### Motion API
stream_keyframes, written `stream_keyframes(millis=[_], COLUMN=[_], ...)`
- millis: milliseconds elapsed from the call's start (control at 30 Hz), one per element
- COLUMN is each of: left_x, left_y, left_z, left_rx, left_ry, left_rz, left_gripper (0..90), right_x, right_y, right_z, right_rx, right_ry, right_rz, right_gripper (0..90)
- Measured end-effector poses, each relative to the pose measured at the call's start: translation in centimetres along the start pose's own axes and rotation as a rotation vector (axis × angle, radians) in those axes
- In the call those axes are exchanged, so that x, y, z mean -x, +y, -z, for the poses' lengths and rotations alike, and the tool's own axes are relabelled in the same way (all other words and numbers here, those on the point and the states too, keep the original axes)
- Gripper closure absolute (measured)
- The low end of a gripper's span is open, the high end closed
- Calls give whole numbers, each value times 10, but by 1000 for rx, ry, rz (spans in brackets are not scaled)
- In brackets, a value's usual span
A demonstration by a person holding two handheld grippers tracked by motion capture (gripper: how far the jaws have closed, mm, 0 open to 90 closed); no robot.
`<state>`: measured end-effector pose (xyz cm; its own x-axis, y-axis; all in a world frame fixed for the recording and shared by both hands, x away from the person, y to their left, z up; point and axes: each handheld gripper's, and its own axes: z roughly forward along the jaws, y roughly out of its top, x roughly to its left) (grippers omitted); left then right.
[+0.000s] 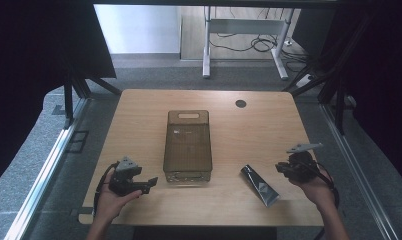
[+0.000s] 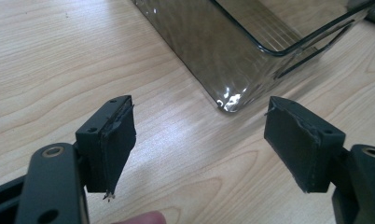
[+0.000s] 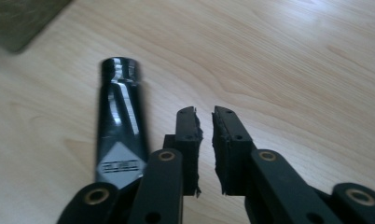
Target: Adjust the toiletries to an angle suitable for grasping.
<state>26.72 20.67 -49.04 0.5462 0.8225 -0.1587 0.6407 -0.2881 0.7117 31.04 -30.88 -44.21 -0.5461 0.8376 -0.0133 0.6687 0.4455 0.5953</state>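
A smoky see-through plastic bin [image 1: 187, 145] stands empty in the middle of the wooden table [image 1: 139, 120]. To its right, near the front edge, lies a black squeeze tube [image 1: 259, 185] with its cap toward the bin. A hand holds my left gripper [image 1: 150, 182] just left of the bin's near corner [image 2: 232, 100]; its jaws are wide open and hold nothing [image 2: 199, 140]. My right gripper [image 1: 280, 168] hovers just right of the tube [image 3: 120, 130], apart from it. Its jaws [image 3: 205, 116] are shut, with only a thin slit between the pads.
A round cable hole [image 1: 240, 103] sits in the table's far right part. Behind the table stands a white desk frame [image 1: 207, 50] with cables on the floor. Black curtains and stand legs [image 1: 71, 95] flank both sides.
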Motion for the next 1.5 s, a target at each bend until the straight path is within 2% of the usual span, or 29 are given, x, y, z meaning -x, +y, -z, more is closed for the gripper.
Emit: stream_keyframes(millis=[33, 67, 233, 467, 700, 900, 933, 1067, 1100, 1233, 1267, 1500], left_x=[0, -1, -1, 0, 3, 1, 1, 3, 4, 5, 5, 7], left_y=[0, 1, 1, 2, 1, 1, 1, 1, 1, 1, 1, 1], left_z=[2, 3, 7, 6, 2, 2, 1, -1, -2, -3, -4, -7], left_rx=[6, 10, 18, 14, 0, 0, -1, -9, -11, -14, -19, -25], left_ry=[0, -2, -5, -4, -6, -5, -5, -5, -5, -9, -11, -14], left_rz=[4, 3, 3, 5, -7, -6, -5, -12, -16, -18, -22, -27], left_gripper=[250, 250, 250, 250, 250, 250, 250, 250, 250, 250, 250, 250], right_x=[-3, -10, -25, -37, -51, -56, -59, -64, -68, -74, -76, -74], right_y=[3, 12, 23, 22, 15, 10, 11, 17, 22, 29, 34, 39], right_z=[1, 4, 8, 4, -18, -29, -35, -46, -54, -65, -72, -87], right_rx=[-9, -31, -67, -109, -178, -208, -209, -206, -211, -226, -237, -249], right_ry=[10, 36, 68, 104, 126, 147, 146, 159, 168, 163, 150, 140], right_rz=[8, 44, 92, 117, 162, 168, 171, 165, 178, 194, 200, 183], right_gripper=[841, 848, 858, 875, 882, 883, 882, 882, 882, 881, 880, 877])
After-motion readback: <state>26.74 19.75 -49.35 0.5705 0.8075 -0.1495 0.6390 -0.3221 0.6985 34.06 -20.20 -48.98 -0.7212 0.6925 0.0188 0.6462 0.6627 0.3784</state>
